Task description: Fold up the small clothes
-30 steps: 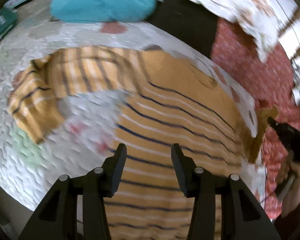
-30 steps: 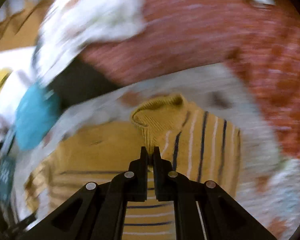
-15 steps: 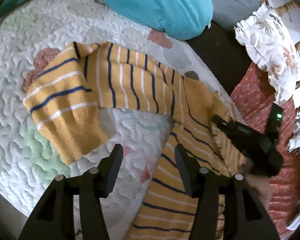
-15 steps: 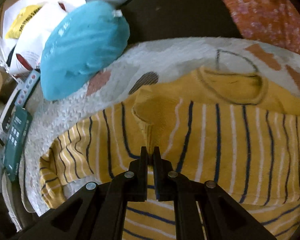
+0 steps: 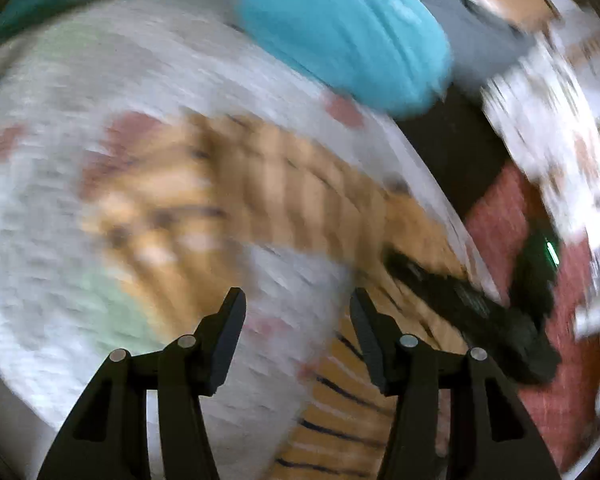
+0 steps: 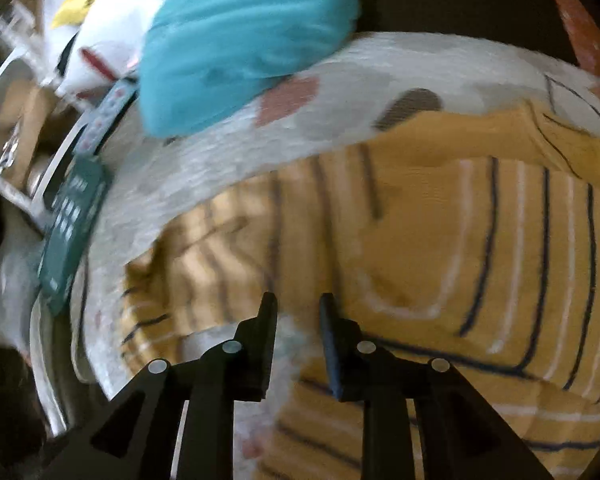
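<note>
A white quilted cover (image 6: 400,64) with pink, grey and pale green patches spreads under and ahead of both tools. What it rests on cannot be told.

On it lies a mustard-yellow striped sweater (image 6: 460,248) with navy and white lines. From the right tool (image 6: 296,308) the body of the sweater fills the view ahead and to the right, its neckline at the far right edge, and one sleeve runs off to the left, ending in a cuff down at the left of the tool. From the left tool (image 5: 296,304) the view is badly blurred: the sleeve (image 5: 228,196) arches across ahead and bends down at the left, and the body comes in under the right finger.

A teal bundle of cloth (image 6: 240,44) sits at the far edge of the cover, ahead and left of the right tool, ahead and right of the left one. A dark green flat box (image 6: 72,232) lies far left of the right tool.

The left tool stands apart with nothing between its fingers, only cover showing in the gap. The right tool's fingers have just been opening; they stand a little apart, free of the sweater, which lies just beyond the tips. In the left view the right tool (image 5: 388,256) shows as a black shape low over the sweater's body, to the right.
</note>
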### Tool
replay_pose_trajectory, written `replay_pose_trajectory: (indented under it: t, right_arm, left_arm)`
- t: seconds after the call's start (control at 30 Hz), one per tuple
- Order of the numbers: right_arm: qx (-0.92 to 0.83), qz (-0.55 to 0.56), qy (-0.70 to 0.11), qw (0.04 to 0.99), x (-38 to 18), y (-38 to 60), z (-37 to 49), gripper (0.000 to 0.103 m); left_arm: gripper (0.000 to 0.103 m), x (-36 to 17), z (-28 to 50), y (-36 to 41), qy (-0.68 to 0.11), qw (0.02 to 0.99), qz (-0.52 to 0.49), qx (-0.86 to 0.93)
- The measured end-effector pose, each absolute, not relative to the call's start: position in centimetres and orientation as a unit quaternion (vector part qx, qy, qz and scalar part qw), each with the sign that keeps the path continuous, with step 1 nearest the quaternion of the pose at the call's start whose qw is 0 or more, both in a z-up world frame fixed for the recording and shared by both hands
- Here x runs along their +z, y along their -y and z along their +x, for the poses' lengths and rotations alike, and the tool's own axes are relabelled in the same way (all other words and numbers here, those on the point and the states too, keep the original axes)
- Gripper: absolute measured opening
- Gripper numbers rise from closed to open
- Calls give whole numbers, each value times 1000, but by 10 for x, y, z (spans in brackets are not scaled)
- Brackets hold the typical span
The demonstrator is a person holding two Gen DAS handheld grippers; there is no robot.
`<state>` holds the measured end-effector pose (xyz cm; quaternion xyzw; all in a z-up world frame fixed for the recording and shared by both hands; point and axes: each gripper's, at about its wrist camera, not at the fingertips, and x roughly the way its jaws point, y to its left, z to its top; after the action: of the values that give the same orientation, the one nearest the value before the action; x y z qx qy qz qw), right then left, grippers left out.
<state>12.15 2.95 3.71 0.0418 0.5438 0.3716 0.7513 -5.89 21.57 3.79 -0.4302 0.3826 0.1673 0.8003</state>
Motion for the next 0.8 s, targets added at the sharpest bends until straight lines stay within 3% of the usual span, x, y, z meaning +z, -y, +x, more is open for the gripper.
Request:
replay_pose_trajectory:
  t: [0.1, 0.17, 0.2, 0.23, 0.5, 0.6, 0.67, 0.7, 0.8]
  right_arm:
    - [402, 13, -528, 748, 59, -51, 100, 26]
    - [423, 1, -520, 742, 70, -67, 85, 42]
    - [438, -2, -519, 734, 74, -81, 74, 56]
    - [448, -1, -520, 727, 74, -90, 67, 59]
    - [392, 11, -586, 709, 20, -137, 18, 59]
    - [366, -28, -567, 737, 11, -142, 0, 61]
    - [382, -78, -551, 738, 14, -151, -12, 23]
    - [396, -89, -552, 729, 16, -153, -14, 9]
    - [400, -115, -522, 745, 45, -141, -3, 8]
  left_arm:
    - [53, 41, -119, -266, -323, 761, -469, 311]
    - [53, 37, -152, -288, -304, 724, -487, 381]
    - [53, 33, -168, -298, -295, 706, -503, 403]
    - [53, 28, -182, -308, -286, 690, -519, 415]
    - [54, 19, -186, -319, -301, 686, -529, 399]
    - [54, 20, -174, -314, -312, 694, -524, 382]
    - [54, 20, -168, -309, -322, 698, -520, 372]
    - [54, 20, -165, -306, -327, 700, -516, 369]
    - [54, 20, -156, -300, -340, 707, -503, 364]
